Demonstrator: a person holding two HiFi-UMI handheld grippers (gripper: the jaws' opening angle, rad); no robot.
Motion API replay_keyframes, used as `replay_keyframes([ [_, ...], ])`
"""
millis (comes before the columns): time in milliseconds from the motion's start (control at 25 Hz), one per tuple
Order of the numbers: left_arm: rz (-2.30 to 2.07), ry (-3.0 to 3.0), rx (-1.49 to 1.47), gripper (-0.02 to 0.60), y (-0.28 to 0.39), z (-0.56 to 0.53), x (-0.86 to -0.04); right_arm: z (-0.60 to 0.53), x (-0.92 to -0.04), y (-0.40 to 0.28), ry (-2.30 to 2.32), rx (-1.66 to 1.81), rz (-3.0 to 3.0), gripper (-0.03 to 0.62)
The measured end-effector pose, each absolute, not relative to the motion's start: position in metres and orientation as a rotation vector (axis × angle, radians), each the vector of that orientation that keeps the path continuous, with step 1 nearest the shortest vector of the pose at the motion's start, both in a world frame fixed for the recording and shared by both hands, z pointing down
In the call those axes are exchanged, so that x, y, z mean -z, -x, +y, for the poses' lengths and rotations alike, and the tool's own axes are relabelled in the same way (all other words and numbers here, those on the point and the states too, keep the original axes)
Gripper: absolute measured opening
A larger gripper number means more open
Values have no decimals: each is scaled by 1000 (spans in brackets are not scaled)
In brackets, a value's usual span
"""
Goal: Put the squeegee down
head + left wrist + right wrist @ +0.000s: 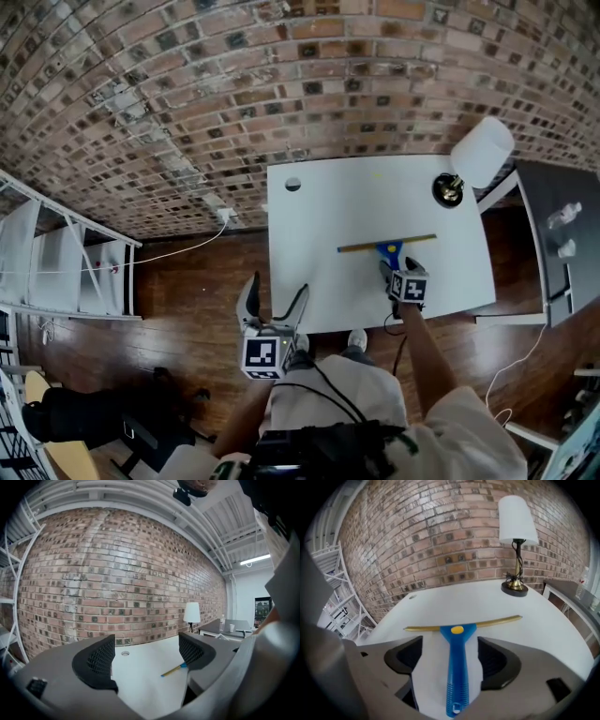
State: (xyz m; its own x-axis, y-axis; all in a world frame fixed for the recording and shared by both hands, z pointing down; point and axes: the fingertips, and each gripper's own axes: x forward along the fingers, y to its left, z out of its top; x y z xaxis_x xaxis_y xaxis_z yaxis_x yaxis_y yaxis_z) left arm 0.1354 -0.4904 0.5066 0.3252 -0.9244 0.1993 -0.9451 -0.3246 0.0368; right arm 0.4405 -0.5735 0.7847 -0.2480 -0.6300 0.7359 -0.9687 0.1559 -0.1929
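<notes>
My right gripper (451,654) was spread, with its jaws apart on both sides of the squeegee (457,667). White table showed between each pad and the blue handle, so the pads did not touch it. The squeegee lay flat on the table (454,599), its handle pointing to me and its blade across, further away.

In the head view my right gripper (392,272) covered most of the handle. There I could see only the blade and the blue head of the squeegee (387,247). The low end of the handle was close to the body of the gripper, and I could not tell if it touched it.

My left gripper (146,654) was also spread, and nothing was between its jaws. In the head view it (272,302) was at the near left edge of the table (328,206). From its own view the squeegee (173,670) was small, and the right jaw cut off one end.

The squeegee had a ribbed blue handle with a small hole at the end. A yellow round spot sat on its wide head, and the blade was a long, thin gold-coloured strip.

Behind it on the table stood a lamp (515,522) with a white shade, and behind that was a brick wall (440,531).
</notes>
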Motion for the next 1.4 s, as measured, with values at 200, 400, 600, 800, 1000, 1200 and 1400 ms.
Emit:
replay_keyframes([
  [200, -1757, -2471, -190, 403, -132, -500, -495, -574, -654, -400, -1582, -653, -2375, 448],
  [400, -1826, -2481, -178, 403, -121, -511, -492, -556, -511, -376, -1656, -192, -2657, 445],
  [600, -1819, -2509, -157, 403, -126, -518, -473, -545, -450, -368, -1749, -8, -2650, 439],
  [800, -1827, -2529, -162, 403, -127, -516, -469, -535, -457, -346, -1672, -86, -2677, 437],
  [1000, -1840, -2513, -151, 403, -124, -513, -468, -531, -464, -331, -1601, -103, -2699, 437],
  [1200, -1842, -2505, -150, 403, -121, -513, -469, -533, -464, -328, -1591, -118, -2711, 437],
  [1400, -1837, -2528, -169, 403, -117, -513, -473, -532, -463, -326, -1585, -124, -2721, 437],
])
